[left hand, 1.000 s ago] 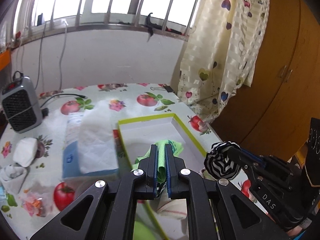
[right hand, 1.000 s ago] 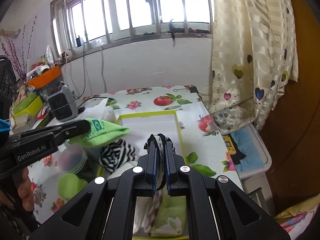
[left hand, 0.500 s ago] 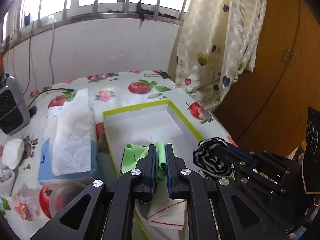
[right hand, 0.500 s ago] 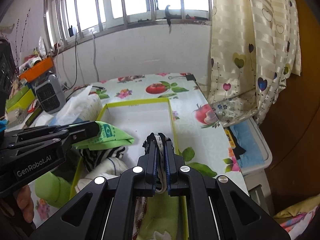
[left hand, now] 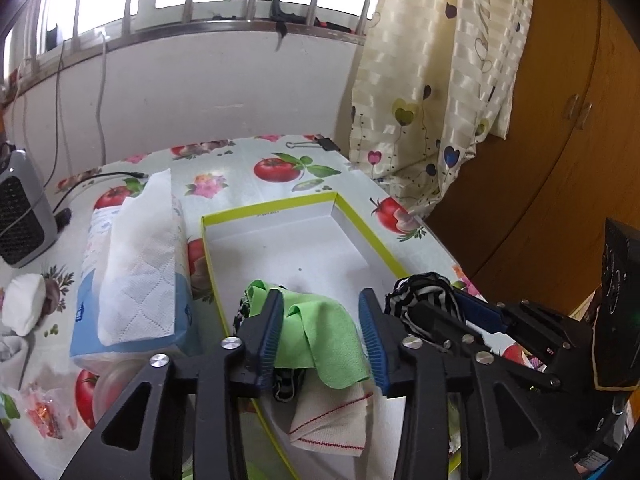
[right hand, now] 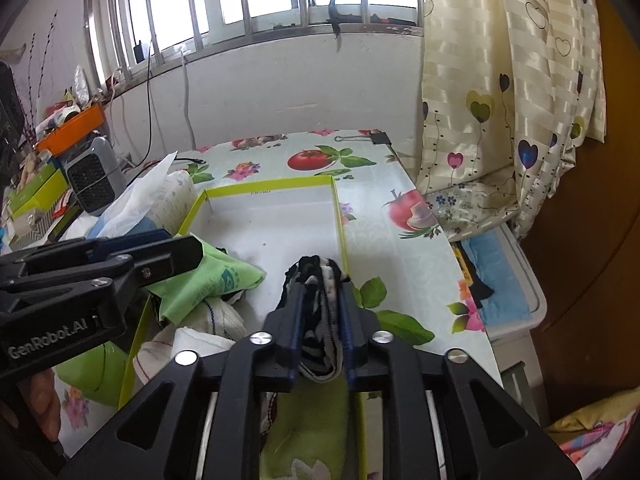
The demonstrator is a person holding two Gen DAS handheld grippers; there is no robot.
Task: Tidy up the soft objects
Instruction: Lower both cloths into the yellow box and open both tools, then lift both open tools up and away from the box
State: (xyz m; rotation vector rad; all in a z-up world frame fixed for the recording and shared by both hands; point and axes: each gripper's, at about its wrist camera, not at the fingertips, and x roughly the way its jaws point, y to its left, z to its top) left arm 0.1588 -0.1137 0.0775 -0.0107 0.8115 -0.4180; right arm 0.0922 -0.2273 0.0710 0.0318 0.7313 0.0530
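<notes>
Currently, by item:
Left gripper (left hand: 322, 334): spread wide; green cloth (left hand: 324, 334) lies loose between the fingers, in the tray (left hand: 360, 220).
Right gripper (right hand: 320, 320): pinching striped cloth (right hand: 316, 300), probably a sock.
Handling: light, limp; pinch a bunched fold.

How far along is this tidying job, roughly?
Partway. The green cloth and a red-stitched white cloth already lie in the yellow-rimmed box, and the left gripper stands open over them. The right gripper holds a black-and-white striped cloth, not yet dropped. The box's far half is bare.
</notes>
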